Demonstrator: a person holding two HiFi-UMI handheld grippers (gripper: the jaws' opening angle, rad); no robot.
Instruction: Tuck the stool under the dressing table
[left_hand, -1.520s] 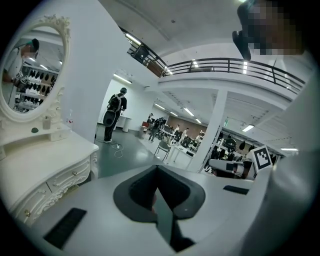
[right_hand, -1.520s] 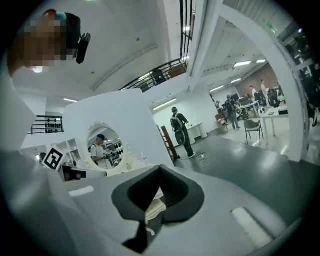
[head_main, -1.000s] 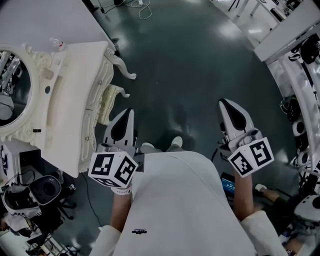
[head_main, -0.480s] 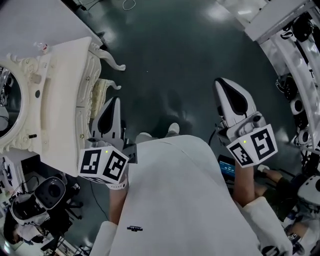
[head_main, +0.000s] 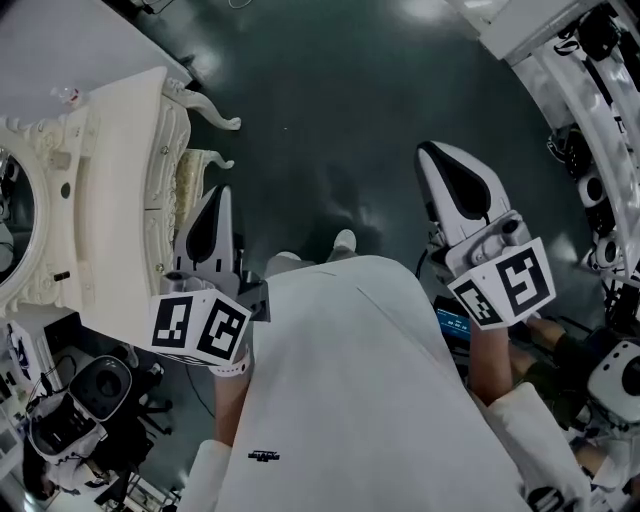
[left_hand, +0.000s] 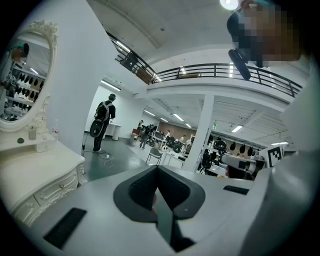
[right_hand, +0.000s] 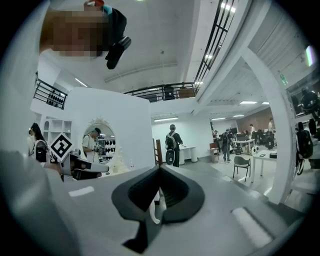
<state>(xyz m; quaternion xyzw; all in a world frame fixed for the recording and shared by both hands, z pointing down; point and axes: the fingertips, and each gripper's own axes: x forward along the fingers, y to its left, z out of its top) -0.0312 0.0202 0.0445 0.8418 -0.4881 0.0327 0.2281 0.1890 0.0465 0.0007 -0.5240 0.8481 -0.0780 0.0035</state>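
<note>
Over the floor (head_main: 330, 110), left tool (head_main: 218, 196) and right tool (head_main: 438, 160), both shut, empty.

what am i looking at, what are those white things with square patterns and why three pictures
No robot here: a person in a white coat holds a two-jaw gripper in each hand; the patterned cubes are part of them. The head view looks down from the person's head at the floor. The other two cameras ride on the left gripper and right gripper, looking along their jaws. Both are shut and hold nothing. At left stands a white dressing table with a mirror; the stool sits at its front, seemingly partly under.
</note>
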